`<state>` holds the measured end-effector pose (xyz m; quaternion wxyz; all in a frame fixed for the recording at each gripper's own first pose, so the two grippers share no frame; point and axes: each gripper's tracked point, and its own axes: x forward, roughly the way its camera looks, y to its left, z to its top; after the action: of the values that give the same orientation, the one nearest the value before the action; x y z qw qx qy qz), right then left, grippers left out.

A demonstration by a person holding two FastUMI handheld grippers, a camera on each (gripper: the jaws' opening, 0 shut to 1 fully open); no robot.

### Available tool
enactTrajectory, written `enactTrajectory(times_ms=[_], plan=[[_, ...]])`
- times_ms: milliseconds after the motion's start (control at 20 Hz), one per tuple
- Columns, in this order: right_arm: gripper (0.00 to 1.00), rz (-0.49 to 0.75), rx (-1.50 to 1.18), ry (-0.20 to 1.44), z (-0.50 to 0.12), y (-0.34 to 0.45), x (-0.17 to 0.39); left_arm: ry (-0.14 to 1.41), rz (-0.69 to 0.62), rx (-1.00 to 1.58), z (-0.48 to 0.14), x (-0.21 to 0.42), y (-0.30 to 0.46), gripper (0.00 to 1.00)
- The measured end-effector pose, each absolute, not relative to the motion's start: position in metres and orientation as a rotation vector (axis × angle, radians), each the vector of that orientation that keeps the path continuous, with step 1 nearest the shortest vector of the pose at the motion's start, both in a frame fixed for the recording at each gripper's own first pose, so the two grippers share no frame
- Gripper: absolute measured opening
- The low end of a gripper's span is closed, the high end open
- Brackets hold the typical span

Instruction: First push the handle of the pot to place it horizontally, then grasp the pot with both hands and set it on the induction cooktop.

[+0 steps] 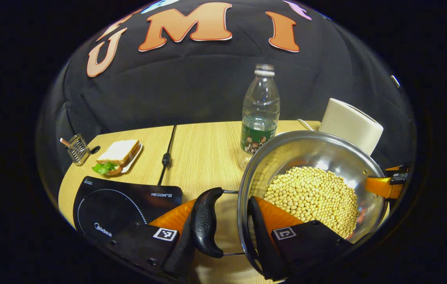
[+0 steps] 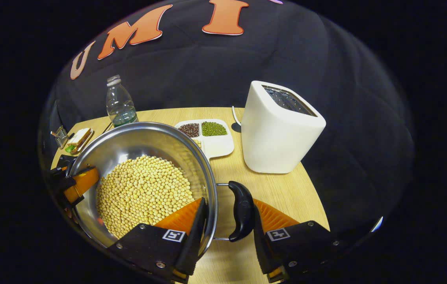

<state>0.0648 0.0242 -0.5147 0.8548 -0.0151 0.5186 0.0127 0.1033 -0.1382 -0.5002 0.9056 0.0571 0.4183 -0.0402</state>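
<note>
Two side handles on the bean-filled pot (image 1: 310, 185) are straddled: left hand-held gripper (image 1: 227, 225) and right hand-held gripper (image 2: 227, 221) each clamp rim and handle. Pot sits over the desk (image 1: 203, 154), beside the induction cooktop (image 1: 121, 205).

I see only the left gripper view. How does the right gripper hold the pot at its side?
Observer: The right gripper straddles the rim of the pot, one finger inside and the other against the handle.
Operator: What is behind the pot there?
Observer: A white tray with dark and green beans, partly hidden by the rim.
Operator: And the white box?
Observer: It is a toaster with an open slot on top, standing apart from the pot.
</note>
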Motion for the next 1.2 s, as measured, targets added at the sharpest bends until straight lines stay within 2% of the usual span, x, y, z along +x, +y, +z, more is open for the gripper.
enactTrajectory(times_ms=[50,250,300,450,500,550,600,650,800,850,900,1100,1200], plan=[[0.61,0.025,-0.032,1.086,-0.510,0.023,0.062,0.860,-0.086,0.116,-0.493,0.103,-0.135,0.74],[0.61,0.038,-0.051,1.050,-0.500,0.021,0.059,0.833,-0.092,0.107,-0.461,0.095,-0.116,0.70],[0.61,0.042,-0.053,1.041,-0.498,0.021,0.060,0.827,-0.088,0.105,-0.452,0.092,-0.111,0.73],[0.61,0.061,-0.057,1.014,-0.501,0.019,0.059,0.794,-0.081,0.107,-0.429,0.091,-0.094,0.73],[0.56,0.073,-0.057,0.999,-0.500,0.020,0.057,0.790,-0.077,0.105,-0.419,0.085,-0.083,0.73],[0.60,0.086,-0.063,0.989,-0.502,0.021,0.054,0.785,-0.070,0.102,-0.410,0.081,-0.073,0.70],[0.60,0.099,-0.072,0.984,-0.505,0.024,0.053,0.785,-0.062,0.102,-0.404,0.076,-0.062,0.74],[0.60,0.112,-0.077,0.982,-0.506,0.026,0.055,0.783,-0.054,0.103,-0.398,0.073,-0.051,0.70],[0.60,0.144,-0.068,0.966,-0.507,0.020,0.061,0.767,-0.026,0.112,-0.380,0.066,-0.022,0.73],[0.56,0.155,-0.069,0.962,-0.505,0.017,0.059,0.759,-0.016,0.119,-0.372,0.065,-0.014,0.73],[0.61,0.164,-0.067,0.959,-0.504,0.017,0.058,0.752,-0.007,0.123,-0.366,0.063,-0.004,0.73],[0.60,0.190,-0.059,0.942,-0.507,0.011,0.062,0.731,0.029,0.128,-0.341,0.056,0.023,0.70],[0.60,0.205,-0.063,0.935,-0.508,0.014,0.064,0.726,0.048,0.123,-0.330,0.048,0.043,0.73]])
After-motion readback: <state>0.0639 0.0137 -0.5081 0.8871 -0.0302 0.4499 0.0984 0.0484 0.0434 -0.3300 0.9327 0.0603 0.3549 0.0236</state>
